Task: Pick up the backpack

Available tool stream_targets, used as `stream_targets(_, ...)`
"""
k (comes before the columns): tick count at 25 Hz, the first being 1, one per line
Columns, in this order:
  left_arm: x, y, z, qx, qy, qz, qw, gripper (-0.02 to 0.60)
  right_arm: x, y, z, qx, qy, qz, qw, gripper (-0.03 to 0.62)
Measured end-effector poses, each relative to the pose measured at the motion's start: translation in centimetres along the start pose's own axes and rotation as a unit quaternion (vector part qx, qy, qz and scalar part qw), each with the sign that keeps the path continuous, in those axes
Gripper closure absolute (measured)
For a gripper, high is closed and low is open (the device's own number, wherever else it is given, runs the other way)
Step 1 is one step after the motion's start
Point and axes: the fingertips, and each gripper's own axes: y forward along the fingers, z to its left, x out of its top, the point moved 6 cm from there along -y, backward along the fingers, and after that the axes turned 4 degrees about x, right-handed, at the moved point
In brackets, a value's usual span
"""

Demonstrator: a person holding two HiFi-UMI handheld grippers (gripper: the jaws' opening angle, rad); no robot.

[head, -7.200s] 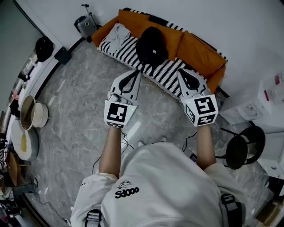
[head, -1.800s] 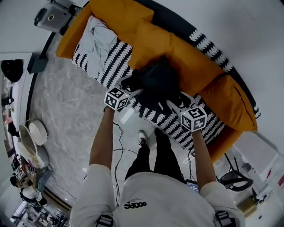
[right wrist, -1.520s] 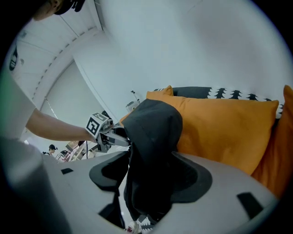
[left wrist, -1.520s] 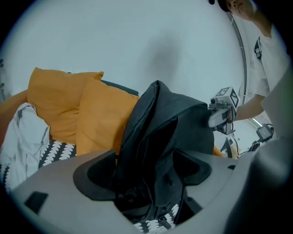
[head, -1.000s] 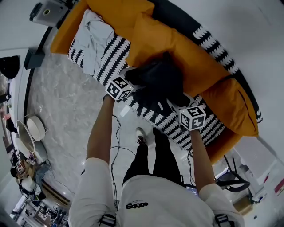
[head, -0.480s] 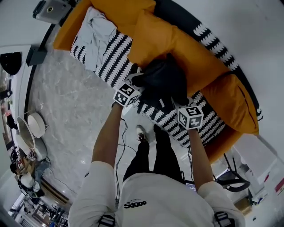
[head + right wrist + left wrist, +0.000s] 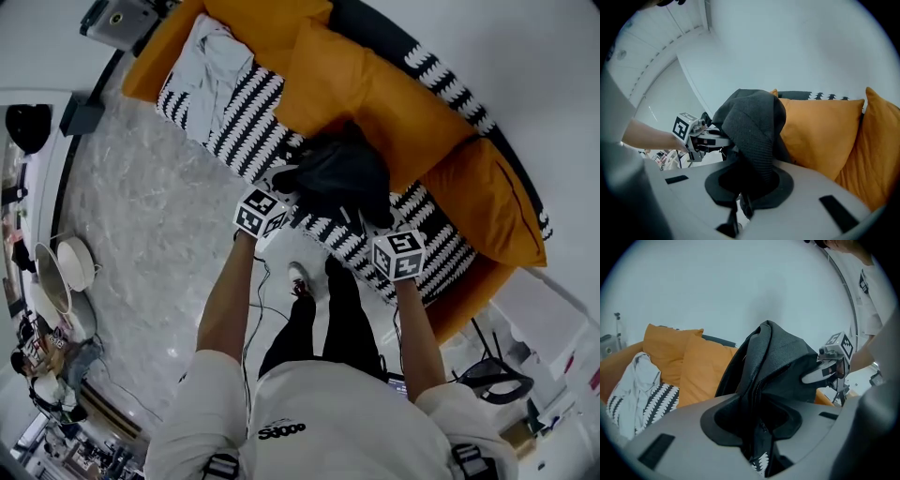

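Observation:
The black backpack point(image 7: 337, 173) hangs between my two grippers above the striped sofa seat point(image 7: 234, 122). My left gripper point(image 7: 286, 183) holds its left side: in the left gripper view dark fabric point(image 7: 783, 366) runs down between the jaws point(image 7: 759, 427), which are closing on it. My right gripper point(image 7: 375, 220) is shut on the backpack's right side, where woven black fabric point(image 7: 750, 122) drops into the jaws point(image 7: 743, 192). Each gripper sees the other across the bag: the right gripper point(image 7: 829, 369) and the left gripper point(image 7: 701, 136).
Orange cushions point(image 7: 347, 84) line the sofa back behind the bag. A pale grey garment point(image 7: 206, 70) lies on the seat's left end. The person's legs and a cable point(image 7: 253, 300) are on the marble floor below. A black stool point(image 7: 487, 375) stands at lower right.
Both grippers have closed on the backpack's sides and drawn back toward the person, lifting it off the seat.

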Motion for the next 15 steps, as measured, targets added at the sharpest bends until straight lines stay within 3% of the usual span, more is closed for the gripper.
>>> stream_targets(8,0.0,-8.0,-4.3,0.030,-0.016,-0.045,0.9984,0.469,1.2,-4.7,6.7,-0.007,-0.068,-0.016,0.998,0.551)
stream_targets(15,2.3,-16.7,-8.5,0.073,0.007,-0.098,0.9925,0.479,3.5,-9.8,13.7,-0.015,-0.137,-0.047,0.989,0.553)
